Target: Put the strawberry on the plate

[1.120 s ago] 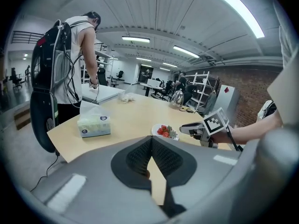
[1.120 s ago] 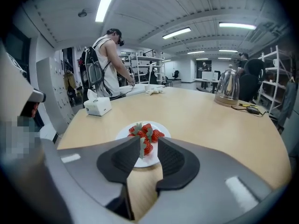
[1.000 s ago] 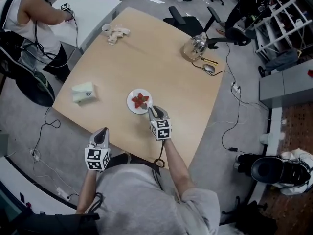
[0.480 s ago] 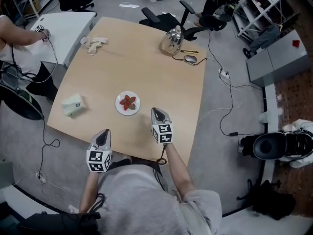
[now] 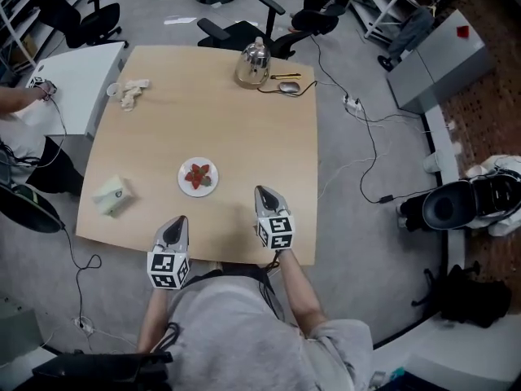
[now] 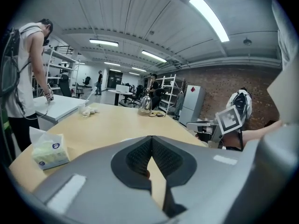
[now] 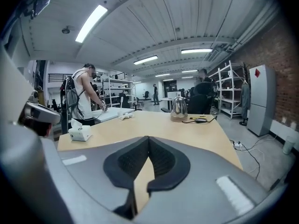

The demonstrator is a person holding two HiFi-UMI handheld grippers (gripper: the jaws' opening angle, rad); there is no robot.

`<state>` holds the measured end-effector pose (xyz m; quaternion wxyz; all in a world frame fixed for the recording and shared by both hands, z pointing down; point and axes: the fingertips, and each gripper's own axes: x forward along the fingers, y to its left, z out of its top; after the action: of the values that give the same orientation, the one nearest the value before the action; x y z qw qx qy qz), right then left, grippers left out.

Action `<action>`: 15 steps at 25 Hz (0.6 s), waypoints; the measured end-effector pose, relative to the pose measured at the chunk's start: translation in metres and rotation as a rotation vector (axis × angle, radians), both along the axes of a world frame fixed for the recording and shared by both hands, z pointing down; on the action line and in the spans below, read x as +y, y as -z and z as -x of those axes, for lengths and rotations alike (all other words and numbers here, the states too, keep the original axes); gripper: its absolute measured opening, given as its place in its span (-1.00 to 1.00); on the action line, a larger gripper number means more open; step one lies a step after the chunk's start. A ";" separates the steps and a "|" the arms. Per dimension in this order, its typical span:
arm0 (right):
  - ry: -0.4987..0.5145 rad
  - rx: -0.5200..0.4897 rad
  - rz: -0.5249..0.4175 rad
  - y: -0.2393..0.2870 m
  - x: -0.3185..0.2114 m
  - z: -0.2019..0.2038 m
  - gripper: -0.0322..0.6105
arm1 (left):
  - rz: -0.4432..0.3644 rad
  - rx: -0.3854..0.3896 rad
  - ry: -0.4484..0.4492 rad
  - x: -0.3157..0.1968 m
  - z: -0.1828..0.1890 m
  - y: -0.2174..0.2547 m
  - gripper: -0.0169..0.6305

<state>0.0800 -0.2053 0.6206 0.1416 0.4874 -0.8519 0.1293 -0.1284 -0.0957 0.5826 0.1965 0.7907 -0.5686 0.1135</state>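
A red strawberry [image 5: 195,174] lies on a small white plate [image 5: 185,186] near the middle of the wooden table [image 5: 244,129]. My right gripper [image 5: 263,194] hovers over the table's front edge, to the right of the plate, jaws shut and empty. My left gripper [image 5: 173,229] hangs just off the front edge, below the plate, its jaws closed with nothing between them. In the left gripper view the pads [image 6: 150,153] meet over the tabletop; in the right gripper view the pads [image 7: 148,157] also touch.
A tissue box [image 5: 110,195] sits at the table's left front corner. A metal kettle [image 5: 252,61], a mouse [image 5: 287,87] and a cable lie at the far edge. A crumpled cloth [image 5: 133,94] lies far left. A white side table [image 5: 69,84] stands left, with a person's hand [image 5: 42,89].
The right gripper has drawn back from the plate toward the table's front edge. The strawberry stays on the plate. The head view has swung, so the table appears farther away.
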 end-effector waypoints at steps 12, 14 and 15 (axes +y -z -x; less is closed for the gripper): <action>-0.142 -0.045 -0.012 0.005 0.050 -0.046 -0.88 | -0.025 0.000 -0.142 -0.010 -0.038 0.001 -0.89; -0.158 -0.047 -0.021 0.008 0.060 -0.052 -0.88 | -0.025 0.001 -0.157 -0.009 -0.041 0.000 -0.89; -0.166 -0.044 -0.029 0.010 0.065 -0.055 -0.88 | -0.027 0.002 -0.164 -0.008 -0.043 0.000 -0.89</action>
<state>0.1347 -0.1404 0.6104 0.1046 0.5554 -0.8131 0.1392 -0.0855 -0.1037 0.5824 0.1766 0.8373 -0.5031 0.1209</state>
